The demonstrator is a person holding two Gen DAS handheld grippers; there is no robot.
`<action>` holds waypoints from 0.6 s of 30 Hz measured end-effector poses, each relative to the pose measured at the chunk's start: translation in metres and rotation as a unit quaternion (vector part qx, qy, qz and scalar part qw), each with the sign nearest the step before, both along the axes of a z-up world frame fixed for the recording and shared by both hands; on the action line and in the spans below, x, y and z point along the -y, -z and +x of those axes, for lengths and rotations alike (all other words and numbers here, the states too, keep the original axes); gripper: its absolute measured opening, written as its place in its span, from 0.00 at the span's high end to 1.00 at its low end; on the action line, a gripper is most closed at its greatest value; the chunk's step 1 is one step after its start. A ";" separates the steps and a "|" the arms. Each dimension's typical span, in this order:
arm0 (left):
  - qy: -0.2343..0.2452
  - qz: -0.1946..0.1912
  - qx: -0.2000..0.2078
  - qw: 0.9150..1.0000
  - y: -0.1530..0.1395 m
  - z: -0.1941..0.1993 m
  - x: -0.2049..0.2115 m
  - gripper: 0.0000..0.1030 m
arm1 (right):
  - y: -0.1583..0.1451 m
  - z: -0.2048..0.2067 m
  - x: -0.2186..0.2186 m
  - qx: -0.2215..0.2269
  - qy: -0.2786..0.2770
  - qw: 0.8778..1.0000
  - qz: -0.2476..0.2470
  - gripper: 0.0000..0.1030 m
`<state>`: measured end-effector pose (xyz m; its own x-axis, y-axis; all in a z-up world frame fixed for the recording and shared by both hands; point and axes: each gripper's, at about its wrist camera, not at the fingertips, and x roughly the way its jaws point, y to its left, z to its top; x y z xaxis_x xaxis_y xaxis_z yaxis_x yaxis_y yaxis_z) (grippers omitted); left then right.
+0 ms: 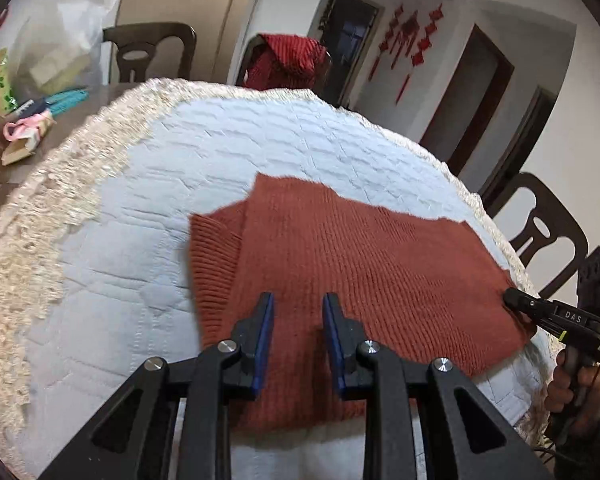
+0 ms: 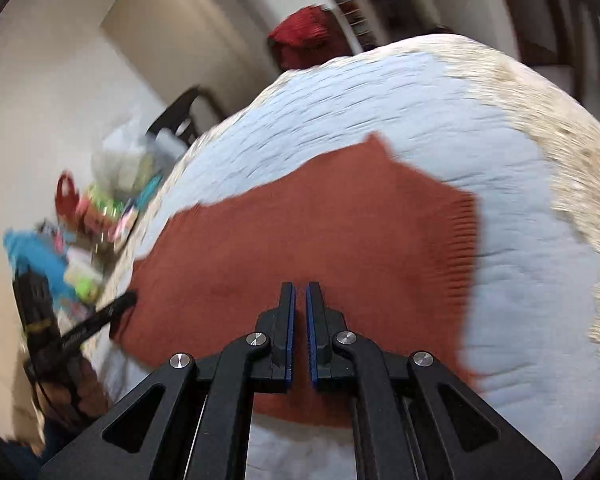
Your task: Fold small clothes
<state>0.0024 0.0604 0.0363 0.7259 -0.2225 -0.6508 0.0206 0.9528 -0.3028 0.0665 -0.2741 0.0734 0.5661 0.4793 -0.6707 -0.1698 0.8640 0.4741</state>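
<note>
Knitwear, a rust-red sweater (image 1: 340,248), lies flat on a pale quilted mat (image 1: 148,240) that covers the counter, already doubled over into a rough rectangle with a ribbed cuff or hem (image 1: 212,264) showing at one end. Spreading it on the mat gives it an even surface for folding.

From its own camera the left gripper (image 1: 298,300) hovers over the near edge of the sweater with its blue-padded fingers spread and nothing between them, probably poised to take that edge. In the right wrist view the left gripper (image 2: 126,300) is blurred, its tip at the sweater's side.

The right gripper (image 2: 300,292) has its fingers nearly pressed together, a thin gap left, above the cloth; whether a thread of fabric is caught I cannot tell, and it looks empty. Seen from the left, its tip (image 1: 512,298) sits at the sweater's far corner, likely to pin or lift it.

Clutter (image 1: 32,120) sits well apart beyond the fringe (image 1: 60,184).
</note>
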 end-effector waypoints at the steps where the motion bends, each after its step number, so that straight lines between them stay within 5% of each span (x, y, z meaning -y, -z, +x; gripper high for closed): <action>1: -0.007 0.000 0.005 1.000 -0.001 -0.002 -0.003 0.74 | -0.001 0.000 0.007 0.002 0.008 1.000 0.003 0.95; 7: -0.054 -0.011 -0.012 0.998 0.007 -0.004 -0.031 0.73 | 0.004 -0.004 0.037 -0.001 0.054 0.998 0.012 0.95; 9: -0.063 -0.026 -0.016 0.997 0.010 -0.004 -0.039 0.61 | 0.001 -0.005 0.035 0.000 0.058 0.998 0.010 0.95; 18: -0.058 -0.057 -0.023 0.996 0.018 0.015 -0.038 0.54 | -0.016 -0.005 -0.015 0.027 -0.013 1.000 -0.002 0.95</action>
<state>0.0174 0.0986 0.0184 0.7203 -0.2139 -0.6599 -0.1035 0.9075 -0.4071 0.0612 -0.2593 0.0890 0.5887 0.4924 -0.6411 -0.2181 0.8604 0.4606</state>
